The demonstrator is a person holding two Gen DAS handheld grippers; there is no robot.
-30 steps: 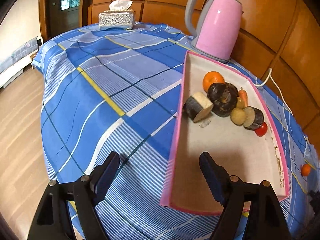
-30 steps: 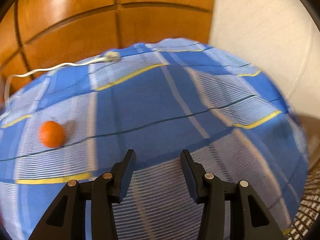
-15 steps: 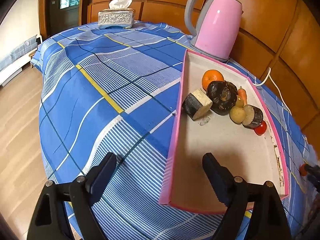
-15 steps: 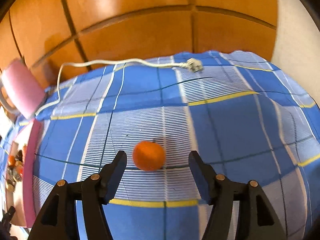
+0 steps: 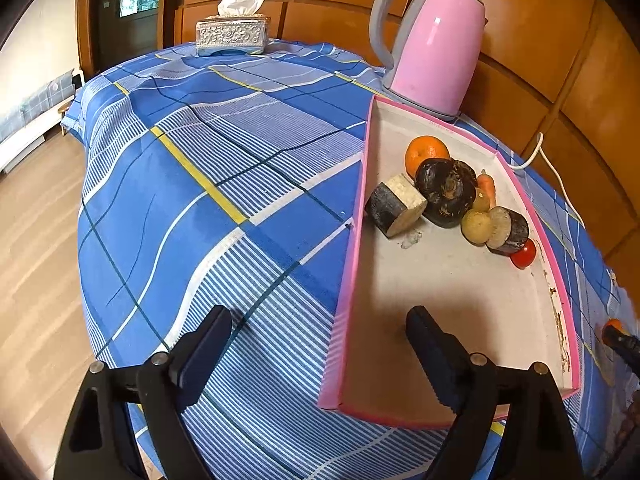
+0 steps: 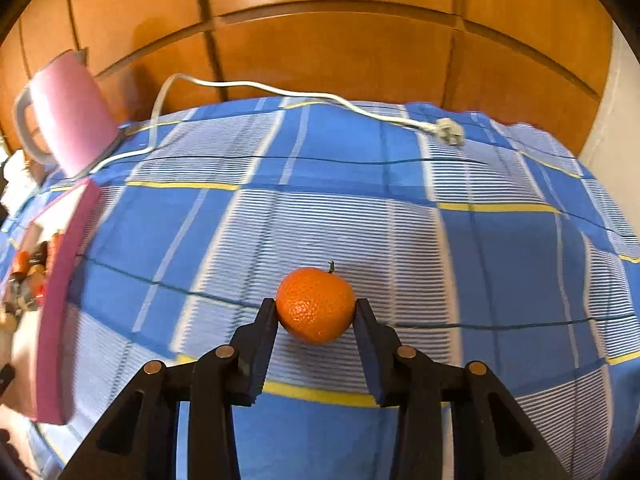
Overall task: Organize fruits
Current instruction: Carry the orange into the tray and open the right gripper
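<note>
**Tangerine caught between closing jaws on the checked cloth**

A small tangerine (image 6: 315, 304) sits on the blue checked tablecloth (image 6: 360, 208), squarely between the fingertips of the right gripper (image 6: 316, 312). The jaws are closing on it, and both pads already meet its sides. The fruit is nearly round, so it has no clear long axis; its short stem points up and away from the camera, toward the wood-panelled wall (image 6: 340, 40).

The left gripper (image 5: 318, 338) hangs with its jaws spread wide and nothing between them, straddling the near-left wall of the pink-rimmed tray (image 5: 352, 264), one finger over the cloth and the other over the tray floor.

Only the left wrist view looks into the tray: an orange (image 5: 426, 154), a dark round fruit (image 5: 446, 190), two cut dark-skinned pieces, a yellowish fruit (image 5: 476, 226), a small carrot (image 5: 488, 186) and a red tomato (image 5: 523, 254) cluster toward its far end. It also shows a tissue box (image 5: 232, 32) at the far edge of the cloth.

Only the right wrist view shows the held tangerine clearly, along with the white cord and plug (image 6: 450, 131) trailing from the pink kettle (image 6: 68, 120); there the tray is a blurred pink edge at the left.
</note>
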